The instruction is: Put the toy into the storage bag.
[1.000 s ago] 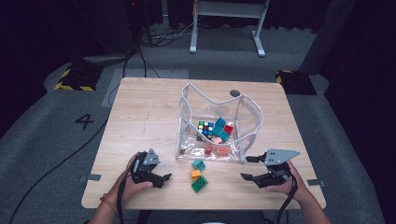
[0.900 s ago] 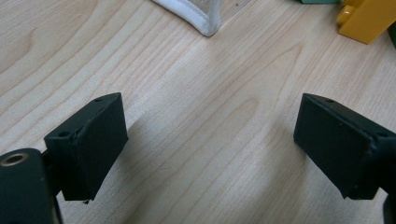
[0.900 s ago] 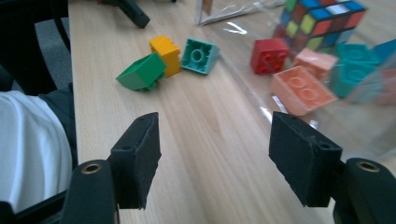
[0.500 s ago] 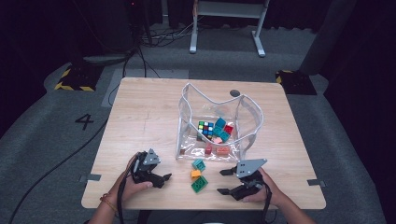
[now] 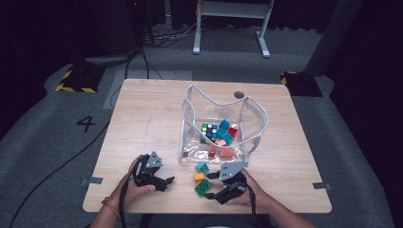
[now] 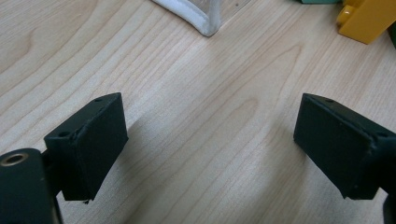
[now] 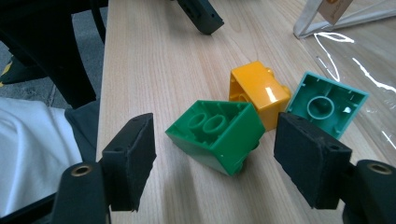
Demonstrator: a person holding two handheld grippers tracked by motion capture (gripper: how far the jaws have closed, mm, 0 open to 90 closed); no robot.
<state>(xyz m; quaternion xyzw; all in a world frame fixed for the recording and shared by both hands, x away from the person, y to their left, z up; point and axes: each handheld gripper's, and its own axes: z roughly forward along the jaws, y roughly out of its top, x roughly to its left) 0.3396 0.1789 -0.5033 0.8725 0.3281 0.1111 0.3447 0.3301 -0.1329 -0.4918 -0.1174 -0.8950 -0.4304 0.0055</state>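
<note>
I had the right gripper (image 5: 212,186) low over the table (image 5: 142,118), near its front edge. Its jaws stood spread and had just been opening; the green brick (image 7: 217,135) lay between them, tilted, hollow side up, with neither pad pressing on it. In the high view the same green brick (image 5: 202,188) sat just ahead of the jaw tips.

The yellow brick (image 7: 259,91) touched the green one on its far side. The teal brick (image 7: 327,105) lay just beside the yellow one, underside up, near the front edge of the bag (image 5: 259,121).

The bag was clear, white-trimmed and open at the top, standing at mid-table. Inside it I saw a colour cube (image 5: 209,129) and several more bricks, teal, red and pink.

The left gripper (image 5: 168,182) rested near the front edge, well apart from the three loose bricks. Its jaws were spread wide over bare wood, with nothing between them.
</note>
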